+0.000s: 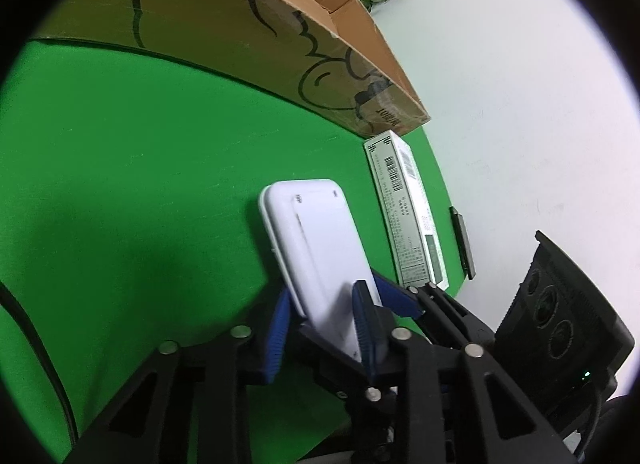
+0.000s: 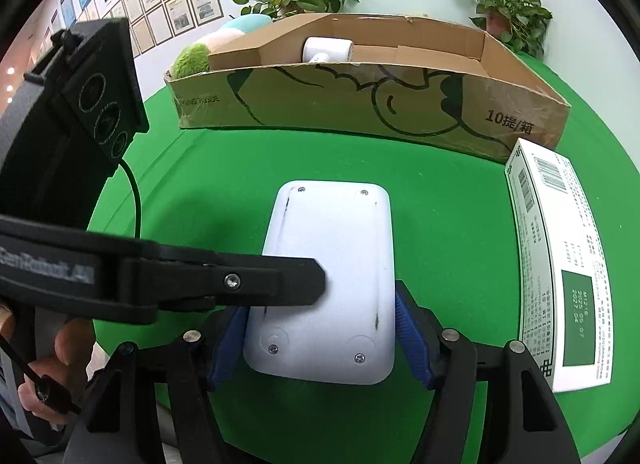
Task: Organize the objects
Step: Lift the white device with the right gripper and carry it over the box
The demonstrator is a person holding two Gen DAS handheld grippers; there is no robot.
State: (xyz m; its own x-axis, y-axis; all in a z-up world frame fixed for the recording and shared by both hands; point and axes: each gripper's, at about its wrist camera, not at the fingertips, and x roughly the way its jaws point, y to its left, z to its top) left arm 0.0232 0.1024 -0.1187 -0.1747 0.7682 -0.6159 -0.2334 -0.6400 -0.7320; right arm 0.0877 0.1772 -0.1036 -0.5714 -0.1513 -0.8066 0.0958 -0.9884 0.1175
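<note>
At the far left of the right wrist view, we see a person's hand [image 2: 68,344] around a black handle, and from there the left gripper [image 2: 316,288] reaches in over the green cloth-covered counter [image 2: 200,183]. In its own view, the jaws of the left gripper are closed narrowly on the white flat plastic device with rounded corners [image 2: 332,248]. One blue pad is against each broad face near its lower end, so the white device stands on edge between them. The white device is in the middle of the counter, in front of the open brown cardboard box with a black line drawing [image 2: 360,103], and well apart from it. The right gripper [image 2: 320,340] has its jaws at middle width around the near end of the white device, one blue pad close against each long side. We cannot tell if these pads really press on it. Behind, a green and pastel plush toy [image 2: 192,59] lies at the left end of the cardboard box, and a white plastic cylinder [image 2: 328,49] lies inside it. On the right, a long white printed carton with barcodes [image 2: 560,256] lies flat on the counter. Its far end is just beside the right corner of the cardboard box.
</note>
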